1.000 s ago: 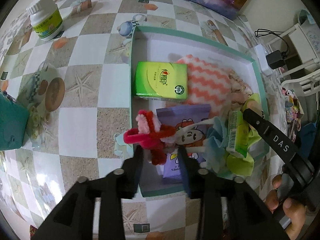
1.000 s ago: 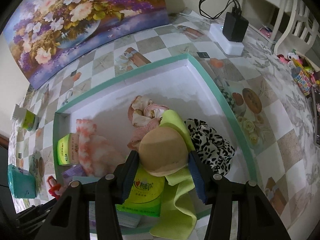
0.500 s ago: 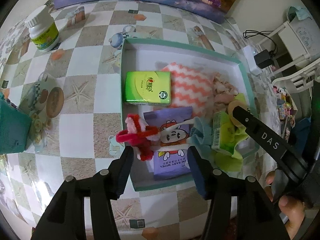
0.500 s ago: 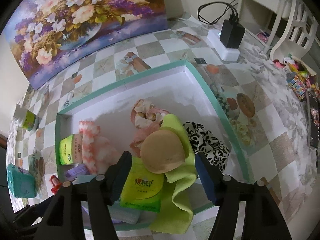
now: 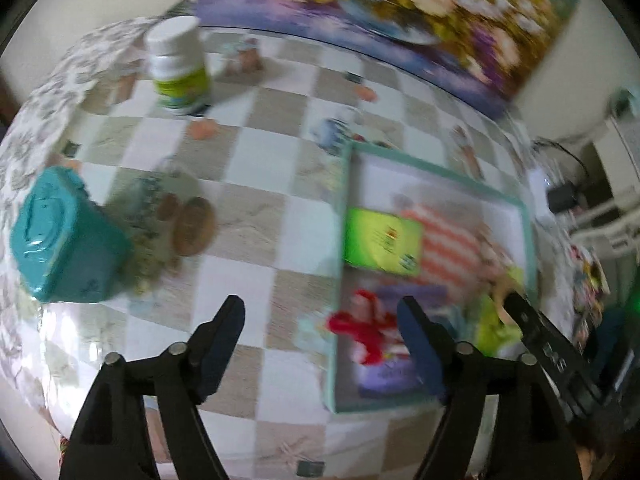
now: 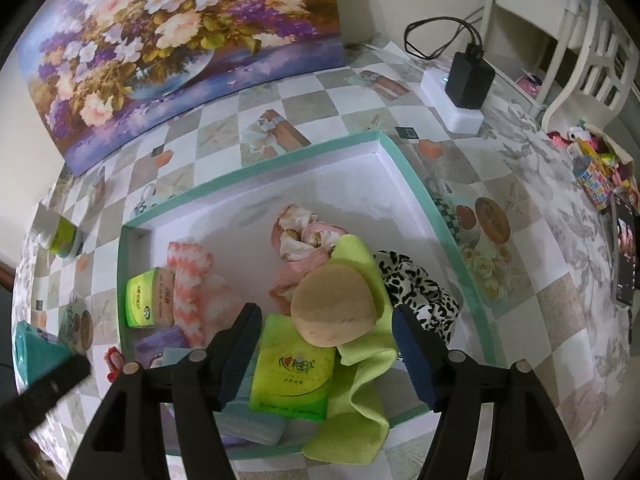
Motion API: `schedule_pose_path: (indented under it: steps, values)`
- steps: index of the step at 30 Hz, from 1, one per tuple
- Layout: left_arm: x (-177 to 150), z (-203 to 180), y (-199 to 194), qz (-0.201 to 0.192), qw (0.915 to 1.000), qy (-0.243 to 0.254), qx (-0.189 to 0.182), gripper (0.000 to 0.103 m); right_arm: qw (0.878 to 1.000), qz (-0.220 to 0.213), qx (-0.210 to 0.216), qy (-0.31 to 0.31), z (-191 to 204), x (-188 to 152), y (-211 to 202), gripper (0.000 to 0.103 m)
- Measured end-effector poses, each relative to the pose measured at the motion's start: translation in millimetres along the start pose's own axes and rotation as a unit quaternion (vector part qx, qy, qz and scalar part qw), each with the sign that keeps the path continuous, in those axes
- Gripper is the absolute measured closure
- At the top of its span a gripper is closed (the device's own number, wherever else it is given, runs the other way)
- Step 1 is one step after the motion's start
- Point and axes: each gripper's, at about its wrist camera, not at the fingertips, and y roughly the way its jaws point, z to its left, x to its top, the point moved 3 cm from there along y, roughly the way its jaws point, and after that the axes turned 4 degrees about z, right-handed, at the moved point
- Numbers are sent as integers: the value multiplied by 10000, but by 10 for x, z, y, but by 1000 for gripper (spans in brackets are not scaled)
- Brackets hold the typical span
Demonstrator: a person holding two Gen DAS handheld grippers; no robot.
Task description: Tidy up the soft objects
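The white box with a teal rim (image 6: 420, 188) holds soft items. My right gripper (image 6: 328, 340) hangs over it with its jaws opening. A round tan sponge (image 6: 334, 312) rests on a lime cloth (image 6: 360, 364) just beyond the tips, touching neither pad. Beside it lie a green tissue pack (image 6: 292, 376), a black-and-white spotted cloth (image 6: 416, 280) and a pink floral cloth (image 6: 300, 236). My left gripper (image 5: 320, 320), in a blurred view, is also opening above the box's left rim (image 5: 340, 264). A red plush toy (image 5: 360, 328) lies free below it on a purple wipes pack (image 5: 392, 372).
On the checkered tablecloth left of the box stand a teal container (image 5: 60, 240) and a white bottle with a green label (image 5: 176, 68). A flower painting (image 6: 180, 40) leans at the back. A black charger on a white power strip (image 6: 468, 80) sits at the back right.
The left gripper let go of the red plush toy, spread its jaws, rose and swung left. The right gripper's pads came off the tan sponge and spread wider.
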Motion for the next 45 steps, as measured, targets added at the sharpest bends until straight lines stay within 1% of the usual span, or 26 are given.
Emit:
schedule_pose_path:
  steps: [3, 5, 7, 9, 10, 11, 12, 15, 20, 25, 28, 30, 33, 37, 41, 45]
  values:
    - [26, 105, 23, -81, 9995, -112, 278, 22, 9998, -34, -2, -174, 89, -14, -20, 27]
    - [48, 168, 43, -103, 9989, -208, 409, 20, 9996, -72, 21, -282, 149, -23, -42, 25]
    - [58, 244, 42, -125, 9984, -314, 464, 14, 9992, -122, -5, -376, 197, -31, -63, 21]
    - [68, 307, 43, -174, 9973, -420, 578, 14, 9986, -184, -80, -487, 245, -34, -80, 12]
    - [70, 319, 41, -200, 9968, -453, 632, 13, 9984, -210, -110, -520, 261, -36, -90, 9]
    - [73, 344, 34, -241, 9961, -491, 699, 11, 9981, -246, -137, -544, 275, -38, -101, 3]
    - [73, 356, 27, -272, 9956, -512, 738, 9, 9980, -283, -146, -544, 277, -37, -116, 0]
    - [87, 373, 22, -330, 9949, -538, 792, 8, 9979, -340, -137, -528, 286, -35, -146, 0]
    - [90, 369, 10, -410, 9941, -494, 876, 8, 9977, -318, -158, -570, 305, -51, -141, 0]
    - [74, 378, -63, -476, 9937, -571, 836, 8, 9972, -352, -212, -630, 343, -97, -189, 0]
    - [44, 366, -132, -592, 9923, -471, 977, 8, 9967, -409, -189, -682, 380, -150, -256, 0]
    - [14, 353, -187, -655, 9917, -396, 1033, 8, 9959, -460, -185, -755, 405, -211, -312, 0]
    - [-40, 345, -289, -799, 9912, -334, 1000, 8, 9950, -491, -195, -848, 430, -304, -365, 0]
    - [-143, 353, -418, -970, 9886, -240, 1125, 8, 9943, -479, -219, -929, 442, -431, -410, 0]
    - [-242, 368, -504, -1057, 9867, -88, 1232, 8, 9938, -449, -231, -995, 450, -574, -465, 0]
    - [-380, 378, -601, -1187, 9855, 23, 1213, 8, 9933, -403, -272, -1048, 447, -709, -505, 0]
